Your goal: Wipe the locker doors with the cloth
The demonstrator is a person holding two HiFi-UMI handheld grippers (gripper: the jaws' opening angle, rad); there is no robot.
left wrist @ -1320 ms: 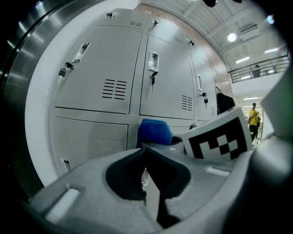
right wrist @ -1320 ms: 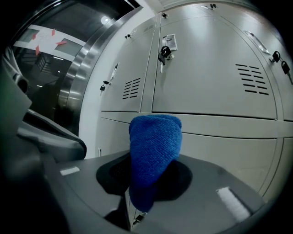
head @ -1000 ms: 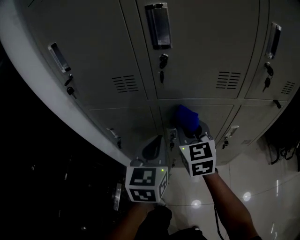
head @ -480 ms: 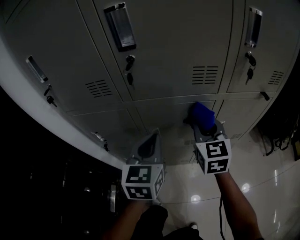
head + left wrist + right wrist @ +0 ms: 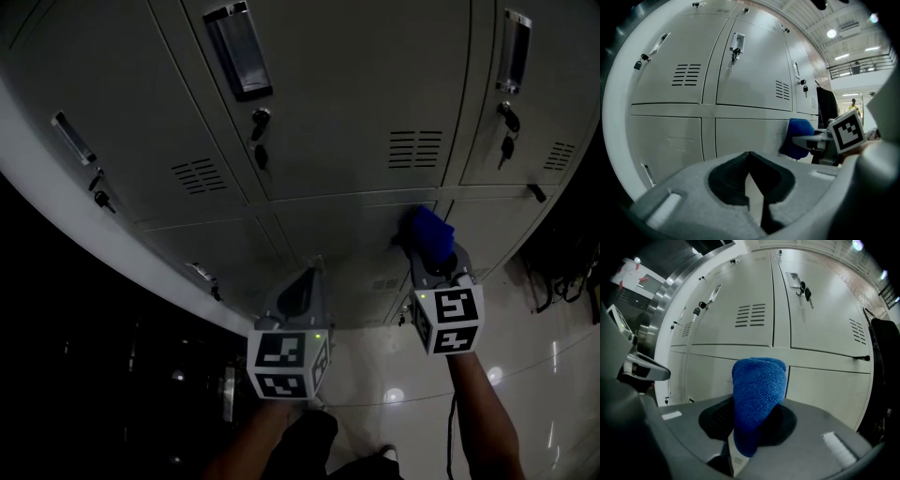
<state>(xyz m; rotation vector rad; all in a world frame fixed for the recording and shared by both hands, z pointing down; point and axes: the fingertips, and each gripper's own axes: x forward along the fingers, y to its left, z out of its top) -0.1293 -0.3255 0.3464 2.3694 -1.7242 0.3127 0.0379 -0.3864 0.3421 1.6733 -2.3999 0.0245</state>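
Observation:
A blue cloth [image 5: 428, 235] is clamped in my right gripper [image 5: 433, 255] and pressed against the grey locker doors [image 5: 356, 94] at the seam between the upper and lower rows. In the right gripper view the folded cloth [image 5: 757, 399] stands up out of the shut jaws, filling the middle of the picture. My left gripper [image 5: 305, 286] hangs lower and to the left, a short way off the lower doors, jaws shut with nothing between them. The left gripper view shows the cloth [image 5: 799, 138] and the right gripper's marker cube [image 5: 847, 131] at its right.
Upper doors carry recessed handles [image 5: 239, 52], keys in locks [image 5: 261, 150] and vent slots [image 5: 415, 148]. A shiny tiled floor [image 5: 525, 375] lies below on the right. Dark bags or cables [image 5: 567, 272] hang at the far right. A dark space fills the left.
The right gripper has slid the blue cloth to the right along the locker doors over the last second. The left gripper has stayed roughly where it was.

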